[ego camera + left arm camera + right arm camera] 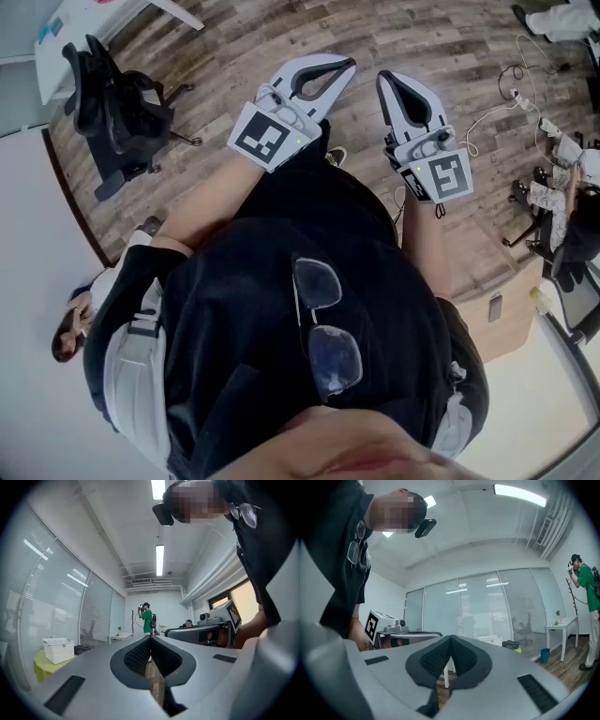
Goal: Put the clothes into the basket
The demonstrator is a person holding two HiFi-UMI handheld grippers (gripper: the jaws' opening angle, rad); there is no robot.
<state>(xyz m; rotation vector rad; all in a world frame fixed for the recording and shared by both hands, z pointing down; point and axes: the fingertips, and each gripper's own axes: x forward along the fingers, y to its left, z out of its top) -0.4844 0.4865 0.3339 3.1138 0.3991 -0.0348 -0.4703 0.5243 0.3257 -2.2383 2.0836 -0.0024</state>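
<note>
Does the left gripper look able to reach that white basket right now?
Probably not: the left gripper, shut and empty, points level while the white basket stands far off to its left. Nothing seems to block the way.

A white, lattice-walled basket (58, 649) stands upright on a yellow-green desk (40, 667), well away from the left tongs (151, 637) and off to their left. A dark heap of clothes (84, 647) lies just beside it, not inside.

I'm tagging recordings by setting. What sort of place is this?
Probably an office or lab workroom: glass partition walls with blinds, long ceiling strip lights, and a black office chair on wood-plank flooring.
</note>
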